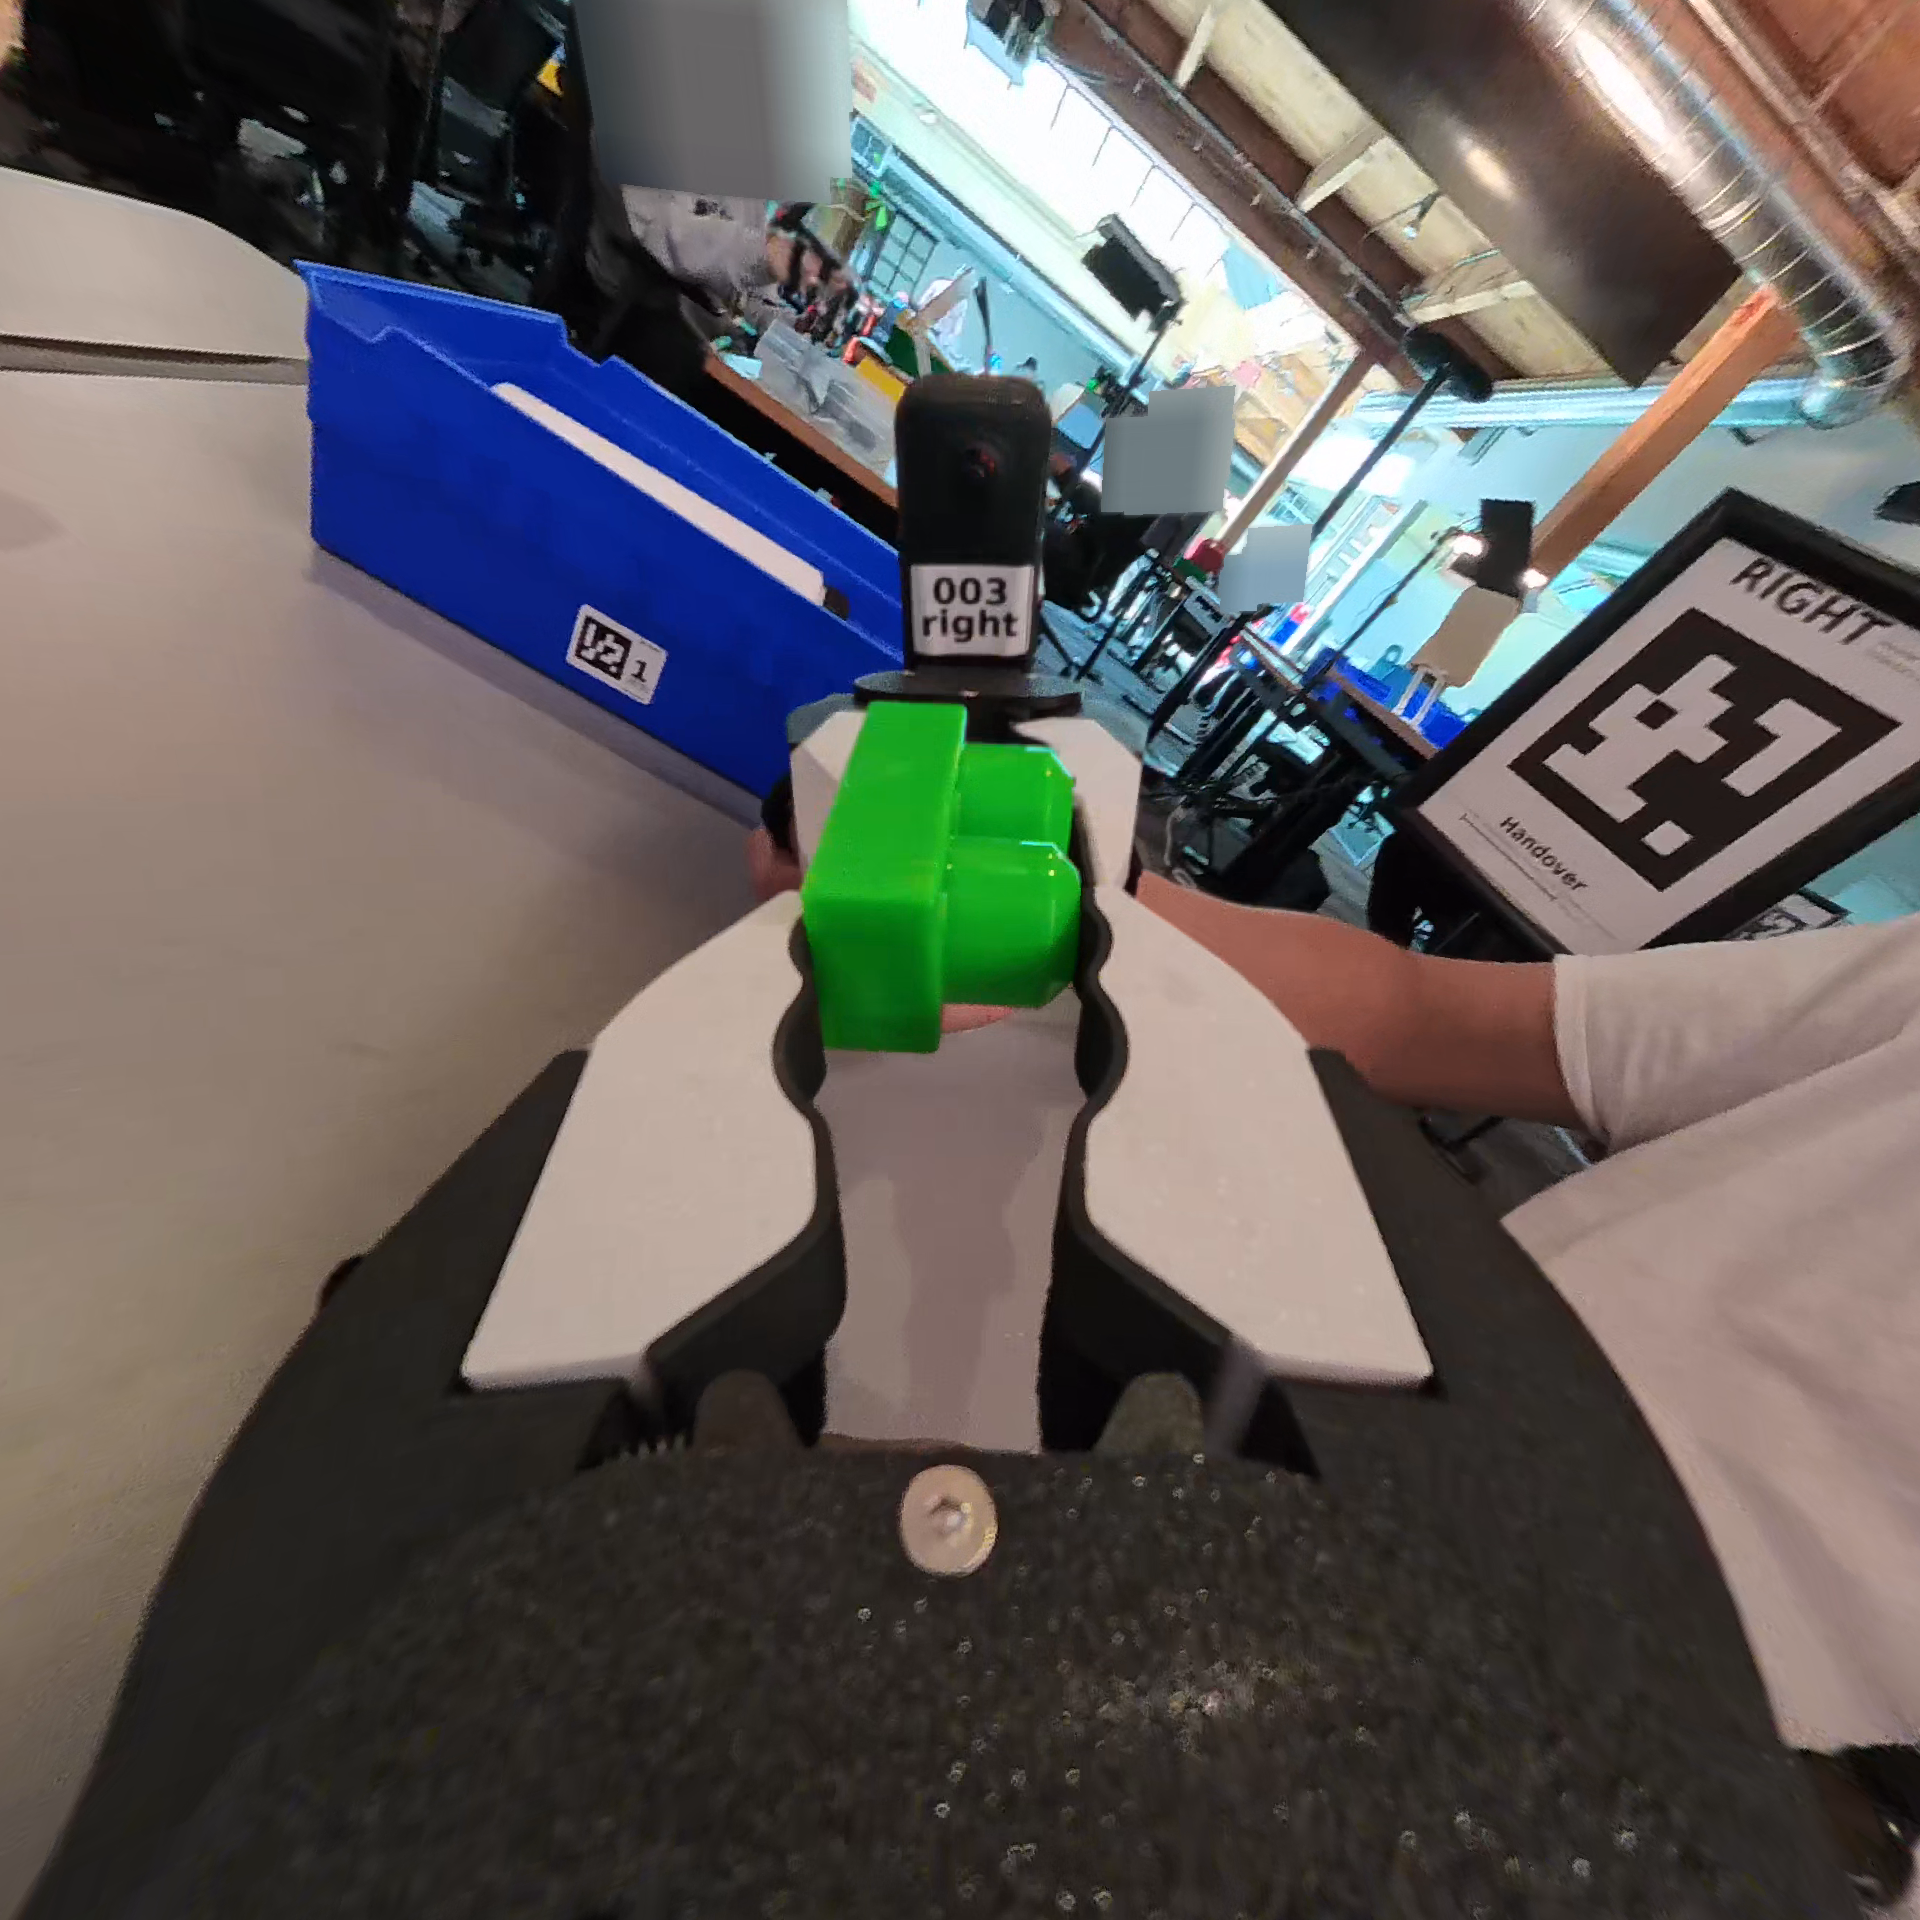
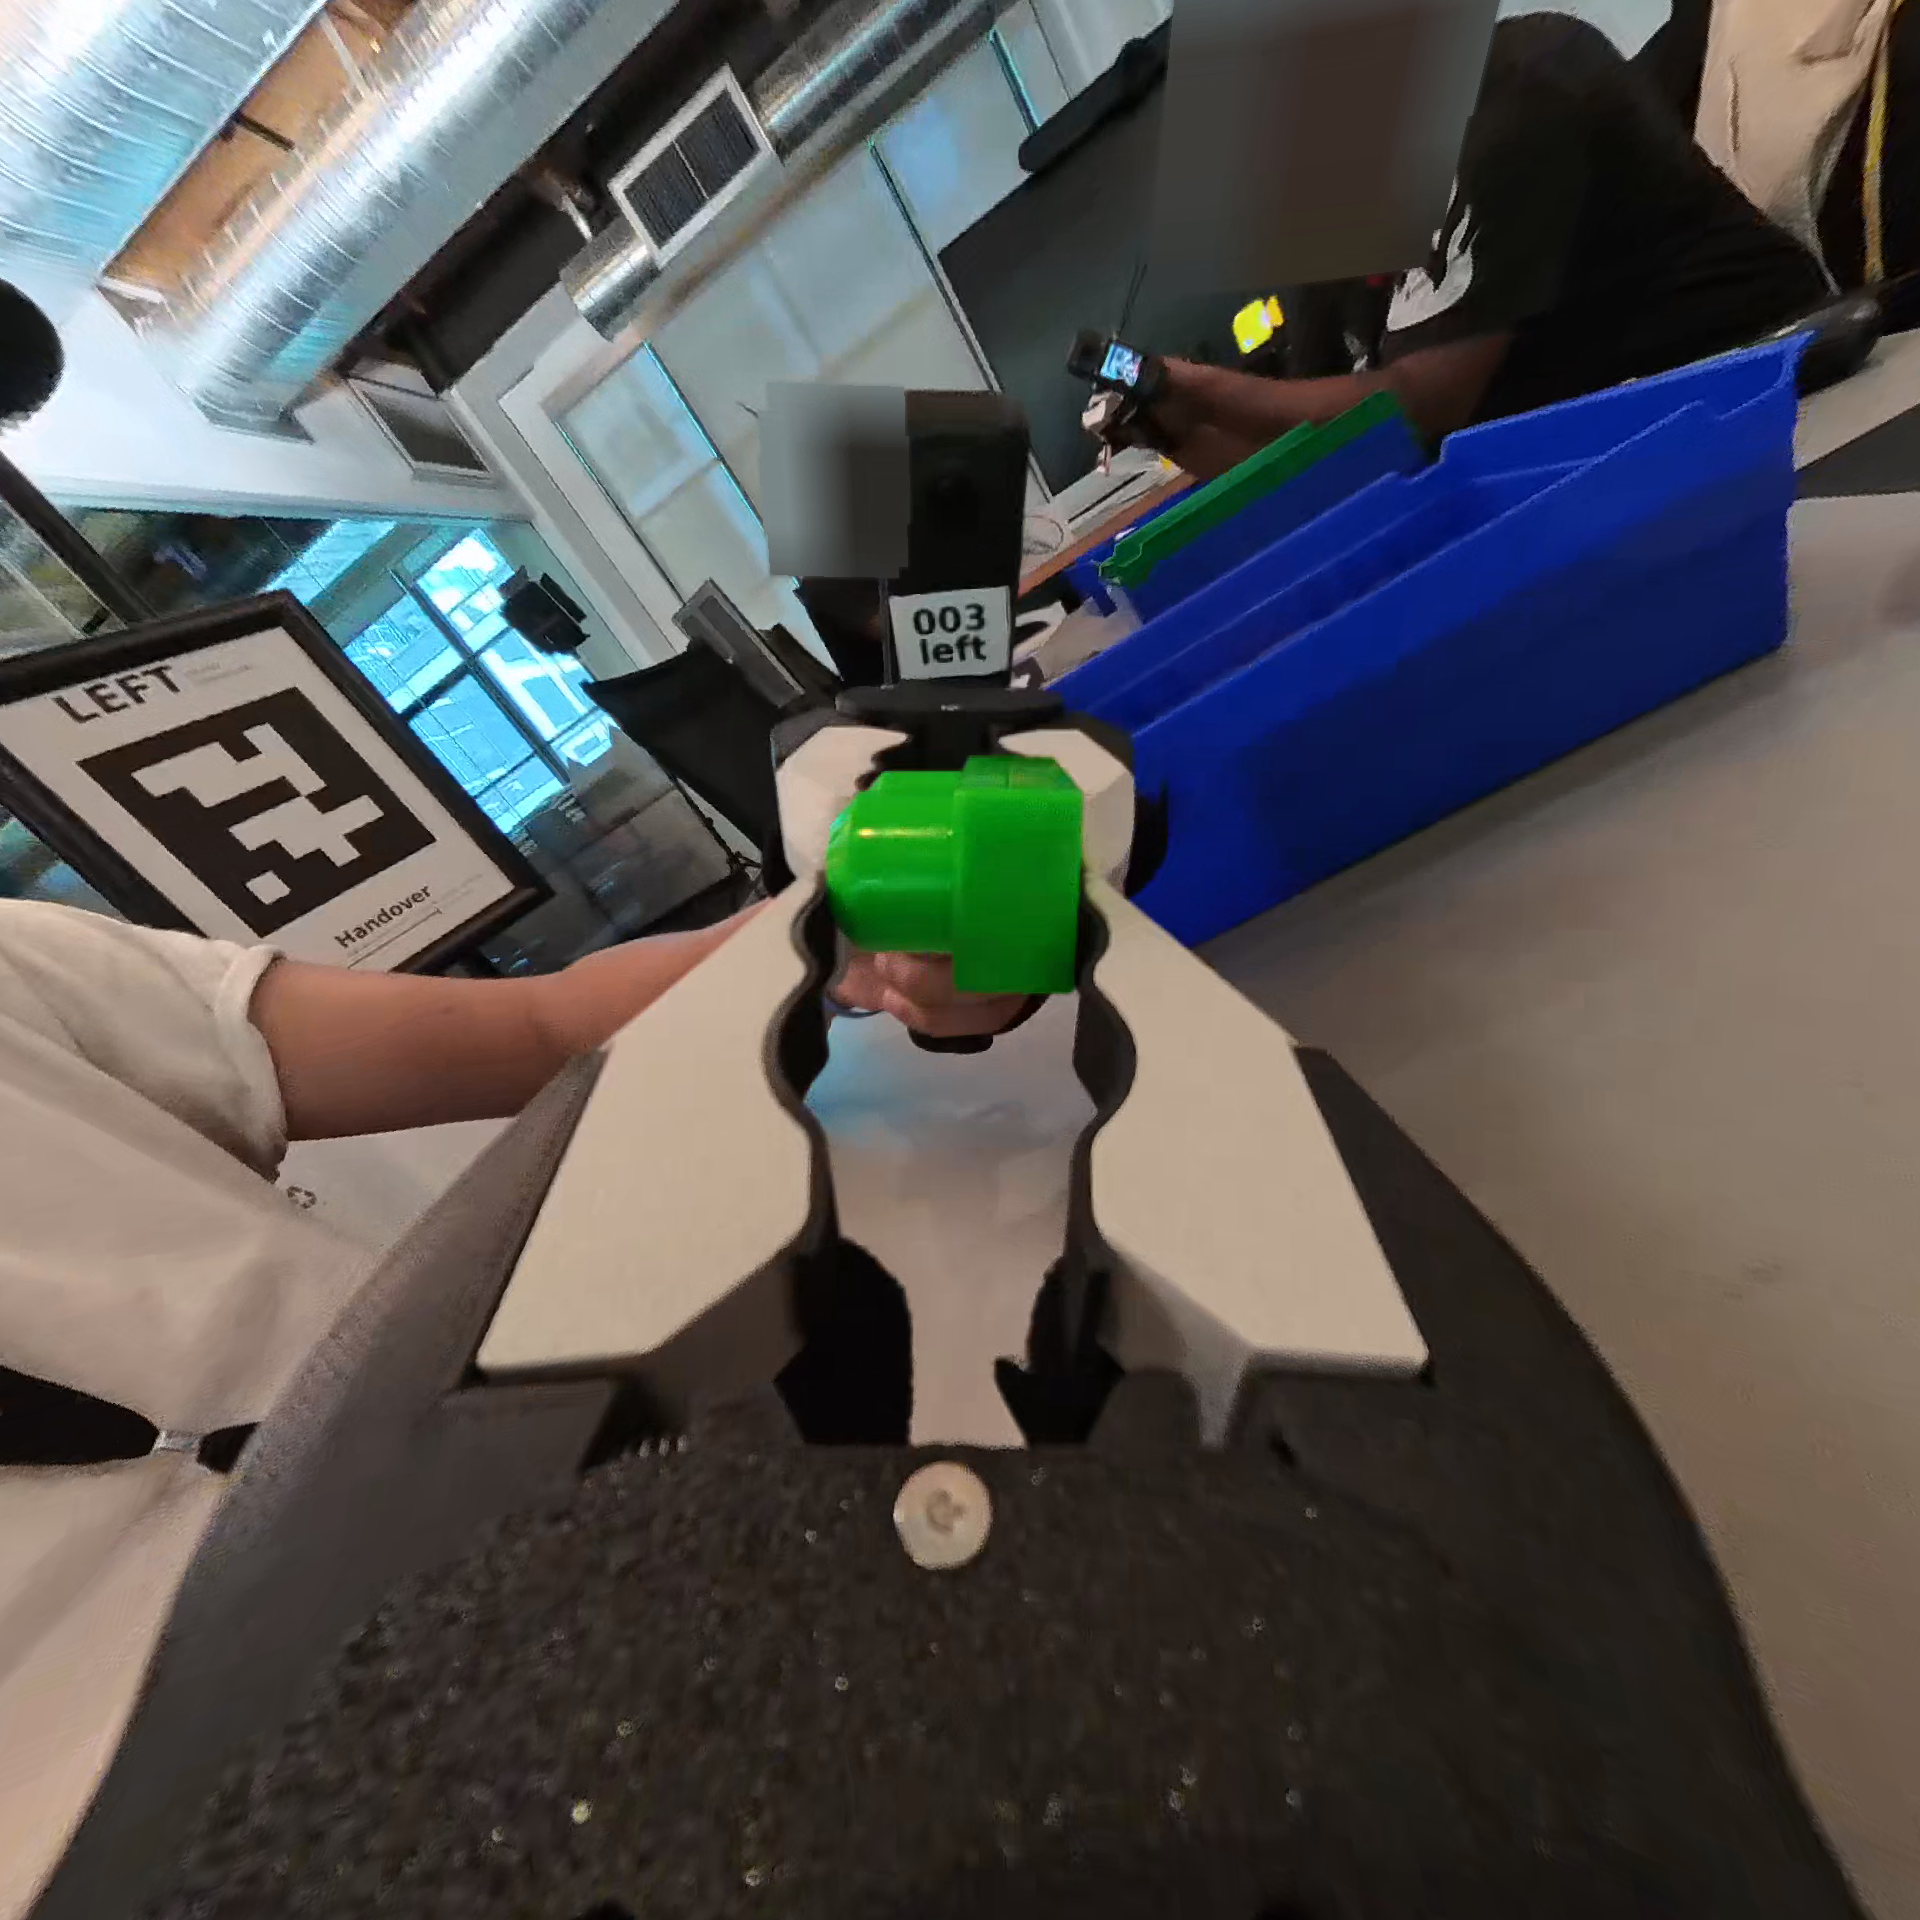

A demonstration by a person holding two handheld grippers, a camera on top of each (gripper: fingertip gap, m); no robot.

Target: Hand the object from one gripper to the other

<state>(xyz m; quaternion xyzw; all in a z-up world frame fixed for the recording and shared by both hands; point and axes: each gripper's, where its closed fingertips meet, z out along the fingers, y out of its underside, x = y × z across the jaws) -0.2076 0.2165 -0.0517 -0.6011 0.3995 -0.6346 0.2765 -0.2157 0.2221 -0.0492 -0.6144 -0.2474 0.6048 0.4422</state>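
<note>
The green toy brick [image 1: 935, 883] hangs in the air between the two grippers, which face each other nose to nose above the grey worktop [image 1: 260, 935]. It sits at the very tips of both, so neither arm is nearer.

In the left wrist view the left gripper [image 1: 940, 935] has its white fingers [image 1: 727, 1039] closed in on the brick – one against the flat block side, the other against the rounded studs (two show here). The right gripper [image 1: 961, 769] sits just behind the brick, its fingers flanking the far end.

In the right wrist view the right gripper [image 2: 951, 904] brackets the same brick [image 2: 961, 873], studs pointing to the left of the picture and the block body to the right. Both pairs of fingers look pressed to it, so I judge both are holding – though which one bears the load I cannot tell.

The brick's stud axis runs crosswise to the line joining the grippers, so the coming release should be a straight pull back along that line. A blue bin [image 2: 1455, 675] stands on the worktop off to the side, well apart.
</note>
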